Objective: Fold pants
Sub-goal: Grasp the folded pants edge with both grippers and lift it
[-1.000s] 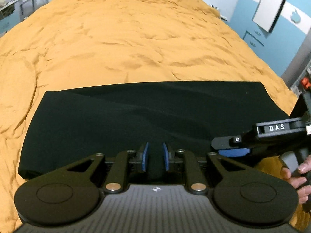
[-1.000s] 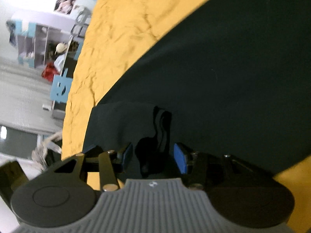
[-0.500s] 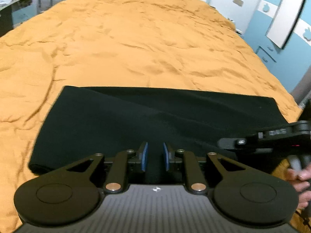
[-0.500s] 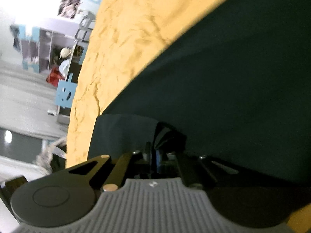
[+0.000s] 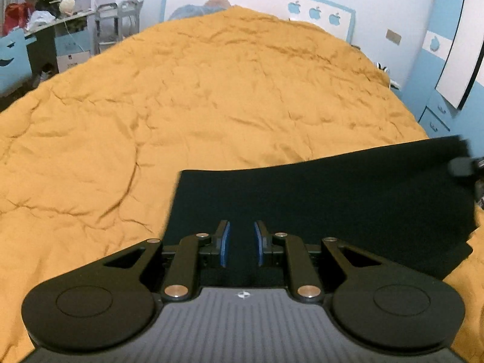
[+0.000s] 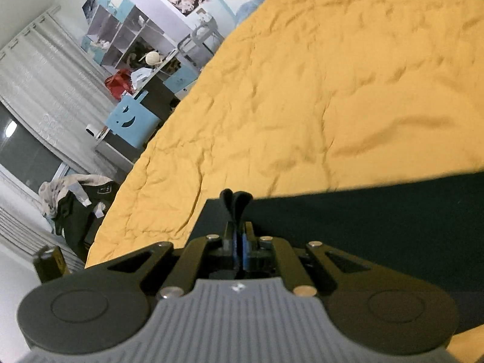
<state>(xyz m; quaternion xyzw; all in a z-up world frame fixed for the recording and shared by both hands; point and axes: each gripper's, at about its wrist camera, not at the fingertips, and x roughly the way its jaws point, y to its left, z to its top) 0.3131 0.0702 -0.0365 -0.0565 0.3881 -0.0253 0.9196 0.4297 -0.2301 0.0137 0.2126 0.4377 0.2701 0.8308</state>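
Observation:
The black pants [image 5: 332, 193] hang lifted above the orange bedspread [image 5: 211, 96], stretched between both grippers. My left gripper [image 5: 241, 246] has its blue pads a small gap apart with black cloth between them, holding the near edge. My right gripper [image 6: 239, 242] is shut on a bunched fold of the pants [image 6: 363, 227], and a tuft of cloth [image 6: 236, 201] sticks up past its fingertips. The right gripper's tip shows at the far right of the left wrist view [image 5: 466, 166].
The orange bedspread [image 6: 332, 90] fills most of both views. A desk and shelves with clutter [image 6: 136, 60] stand past the bed's left side. A heap of clothes [image 6: 72, 199] lies beside the bed. Blue drawers [image 5: 435, 118] and a headboard [image 5: 257, 3] stand at the far end.
My right gripper closed on the pants' edge. Both grippers then rose and lifted the pants off the bed. Both views tilted up toward the room.

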